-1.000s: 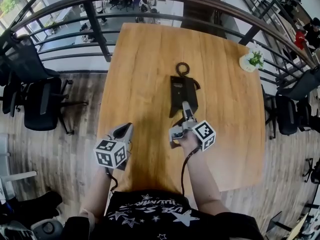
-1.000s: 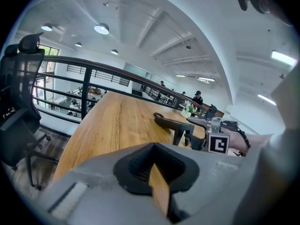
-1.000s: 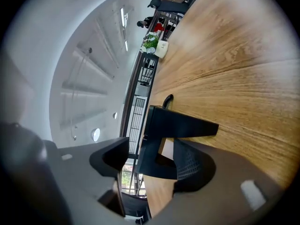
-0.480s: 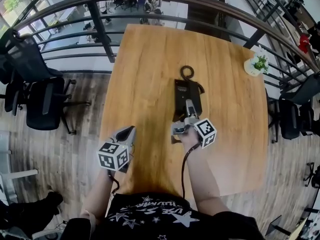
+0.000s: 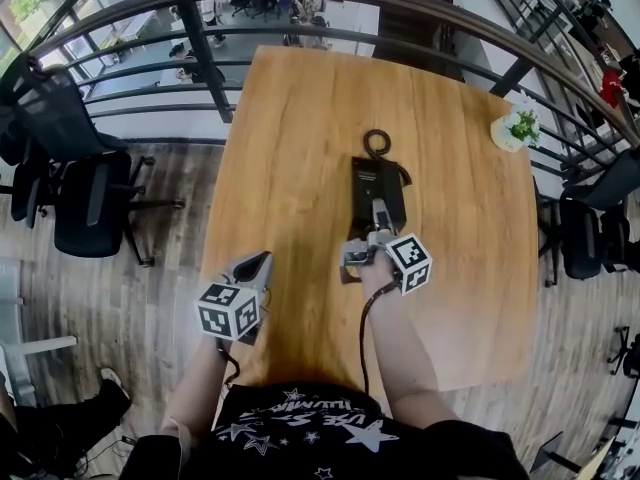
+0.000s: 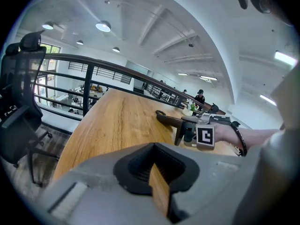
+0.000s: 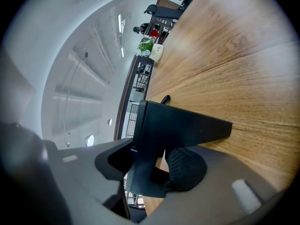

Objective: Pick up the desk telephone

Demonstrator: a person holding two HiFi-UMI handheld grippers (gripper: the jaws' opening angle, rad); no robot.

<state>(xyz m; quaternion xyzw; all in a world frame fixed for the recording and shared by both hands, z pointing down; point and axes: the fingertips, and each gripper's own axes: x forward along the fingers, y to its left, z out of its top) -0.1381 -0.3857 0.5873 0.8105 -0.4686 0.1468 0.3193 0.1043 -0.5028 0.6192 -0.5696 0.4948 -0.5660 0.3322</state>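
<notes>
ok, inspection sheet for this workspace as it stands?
Surface: wooden table, no spills seen.
Job's things: black desk telephone lying mid-table.
Clutter: small potted plant at the far right edge.
Grippers: right gripper jaws have just been closing, the phone's near end is between them and the pads look to be on it; left gripper shut, empty, over the near left edge.
Cables: phone cord looped at the phone's far end; gripper cable along the right forearm.
Surroundings: railing behind, office chairs on both sides, wood floor.
</notes>
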